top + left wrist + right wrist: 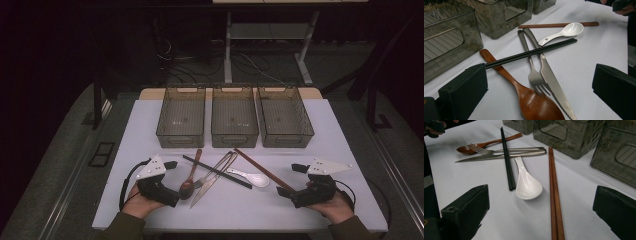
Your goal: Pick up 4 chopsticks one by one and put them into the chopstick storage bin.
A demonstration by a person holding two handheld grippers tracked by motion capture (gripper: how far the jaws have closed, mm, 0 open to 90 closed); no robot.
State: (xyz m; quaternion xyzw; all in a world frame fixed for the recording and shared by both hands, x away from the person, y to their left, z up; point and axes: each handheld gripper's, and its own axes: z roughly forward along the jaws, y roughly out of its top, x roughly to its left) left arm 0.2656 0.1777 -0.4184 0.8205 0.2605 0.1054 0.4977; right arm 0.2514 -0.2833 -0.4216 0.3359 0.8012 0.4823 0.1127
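On the white worktop (150, 115), a loose heap of cutlery lay just in front of the middle bin (234, 116), which I took as my landmark. Three smoky clear bins stood in a row at the far edge: the left bin (181, 117) and right bin (285, 117) flanked the middle one, touching or nearly so. All three looked empty; only ribbed floors showed through the walls.

Toward the near left of the middle bin lay the wooden spoon (524, 96), bowl toward the person. The fork (534, 75) and knife (551, 80) lay side by side, the tines resting on the wooden bowl's edge. The black chopsticks (531, 53) crossed over all three handles. Toward the near right lay the white ceramic spoon (527, 183), just beside the black pair's tip, and the brown chopsticks (554, 195) ran further right, apart from the heap.

The left tool (167, 172) rested low beside the wooden spoon, jaws spread wide, holding nothing. The right tool (296, 182) sat by the brown chopsticks' near end, likewise gaping and empty.

Judgement: three bins and paired utensil kinds suggested sorting. Each tool seemed parked by its nearest piece, and the crossing black pair probably needed lifting first.
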